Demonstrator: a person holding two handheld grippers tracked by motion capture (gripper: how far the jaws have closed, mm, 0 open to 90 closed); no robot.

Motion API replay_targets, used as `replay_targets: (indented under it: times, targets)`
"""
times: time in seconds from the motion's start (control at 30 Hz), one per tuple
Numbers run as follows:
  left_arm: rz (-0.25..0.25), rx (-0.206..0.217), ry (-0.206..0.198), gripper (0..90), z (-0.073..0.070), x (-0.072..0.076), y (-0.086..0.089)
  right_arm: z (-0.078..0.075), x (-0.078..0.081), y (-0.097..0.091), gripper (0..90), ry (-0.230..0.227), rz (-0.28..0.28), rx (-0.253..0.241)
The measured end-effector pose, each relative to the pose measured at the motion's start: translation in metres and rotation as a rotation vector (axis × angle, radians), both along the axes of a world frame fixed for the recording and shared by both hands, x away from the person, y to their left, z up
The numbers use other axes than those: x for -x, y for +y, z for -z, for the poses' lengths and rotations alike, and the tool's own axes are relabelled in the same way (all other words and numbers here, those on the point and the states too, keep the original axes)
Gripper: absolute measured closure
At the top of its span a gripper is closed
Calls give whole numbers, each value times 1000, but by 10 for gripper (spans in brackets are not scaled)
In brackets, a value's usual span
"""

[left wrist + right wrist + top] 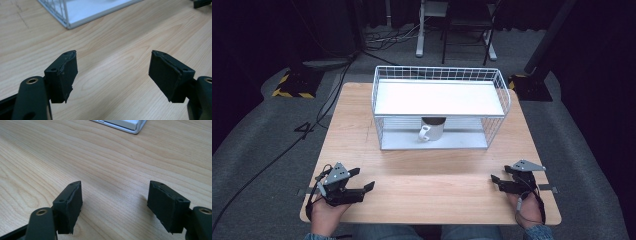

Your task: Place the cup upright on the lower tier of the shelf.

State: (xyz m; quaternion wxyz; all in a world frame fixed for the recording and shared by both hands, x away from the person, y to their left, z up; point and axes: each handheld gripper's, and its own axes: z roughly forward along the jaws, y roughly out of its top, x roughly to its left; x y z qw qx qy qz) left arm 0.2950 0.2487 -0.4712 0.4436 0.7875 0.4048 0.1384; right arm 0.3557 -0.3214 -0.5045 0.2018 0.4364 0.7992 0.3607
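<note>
A white two-level wire shelf rack [439,75] stands at the back middle of the wooden table [422,172]. On its lower level sits a white mug [432,131], handle toward me. My left gripper [363,179] rests low near the front left corner, open, nothing between its jaws; in the left gripper view the left gripper [113,66] has bare wood between its pads [70,67]. My right gripper [500,173] sits near the front right, open and empty; in the right gripper view the right gripper [115,195] frames plain tabletop.
The rack's near corner [68,25] lies ahead of the left gripper, and its base corner [136,128] lies ahead of the right one. Bare wood stretches between the grippers and the rack. Beyond the table are cables, chair legs [467,35] and grey floor.
</note>
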Motion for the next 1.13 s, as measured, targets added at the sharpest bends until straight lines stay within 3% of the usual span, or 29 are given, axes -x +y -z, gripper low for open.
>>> replay_targets:
  times: [0.17,0.33,0.6,0.77,0.87,1.13]
  targets:
    - [-11,-36,34,234,11,-2,8,0,0,0,282,0,0,0]
    - [-13,-118,62,220,21,-6,8,0,0,0,282,0,0,0]
    - [-23,-149,103,216,30,-8,7,0,0,0,282,0,0,0]
    - [-29,-166,101,203,32,-8,6,0,0,0,282,0,0,0]
    - [-32,-220,76,148,34,-9,6,0,0,0,282,-1,0,0]
    - [-30,-219,84,120,34,-11,5,0,0,0,280,-1,1,1]
